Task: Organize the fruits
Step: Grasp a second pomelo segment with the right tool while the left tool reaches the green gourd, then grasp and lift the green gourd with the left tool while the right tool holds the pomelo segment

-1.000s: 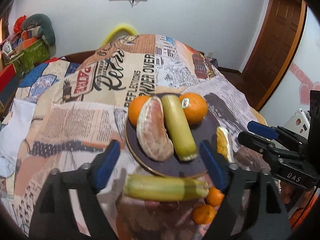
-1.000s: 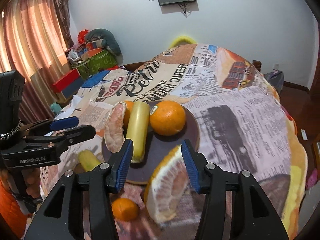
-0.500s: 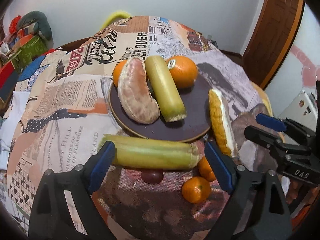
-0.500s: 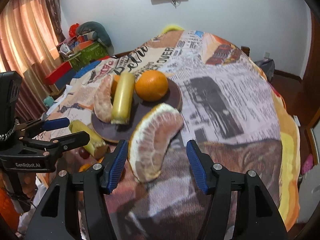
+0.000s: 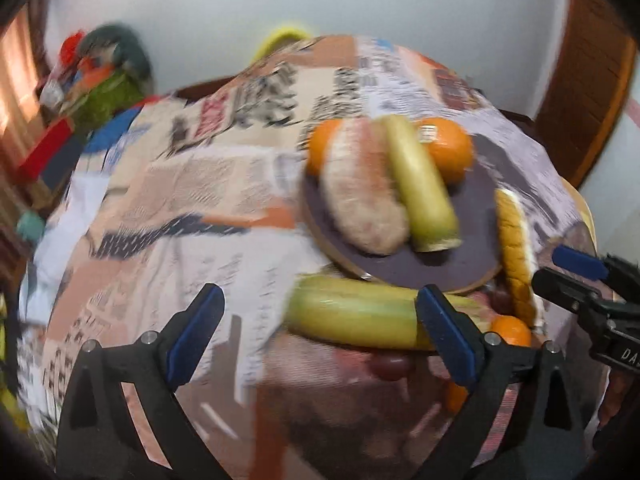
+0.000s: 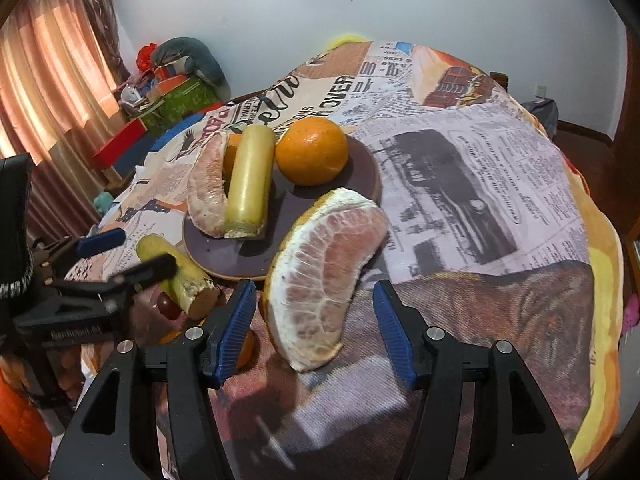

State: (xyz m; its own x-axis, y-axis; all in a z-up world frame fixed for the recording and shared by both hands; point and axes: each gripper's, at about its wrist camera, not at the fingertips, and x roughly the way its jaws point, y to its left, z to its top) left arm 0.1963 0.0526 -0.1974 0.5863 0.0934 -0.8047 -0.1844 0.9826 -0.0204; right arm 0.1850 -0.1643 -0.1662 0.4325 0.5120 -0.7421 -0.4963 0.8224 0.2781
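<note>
writing: cloth (image 6: 460, 184) on the surface is newspaper print, big letters "over" read clear, small columns too fine to read. left tool body in the right view reads roughly "genrobot.ai", blurred. right tool body in the left view shows "da", rest cut off.
sticker: small white label on orange (image 5: 446, 148), text unreadable.
plate: dark round plate (image 6: 362, 164) holds peeled pomelo piece (image 6: 206, 188), cane stick (image 6: 248, 176), two oranges, one mostly hidden behind the pomelo piece.
left tool: left tool (image 5: 316, 332) tilted down over the near edge of the surface, jaws wide and just been opening. right pad sits in front of the long green-yellow stick (image 5: 352, 316), left pad well clear over bare cloth, nothing gripped. view blurred.
right tool: right tool (image 6: 316, 332) tilted down, jaws about half wide, opened a bit further just before. pomelo wedge (image 6: 324, 272) stands on the cloth between the pads, gap on both sides, not gripped.
wedge place: leaning at the plate's near rim, off the plate.
stick place: on the cloth just in front of the plate.
small fruit: mandarin (image 5: 510, 330) and dark grape (image 5: 390, 366) beside the stick's end, off the plate.
</note>
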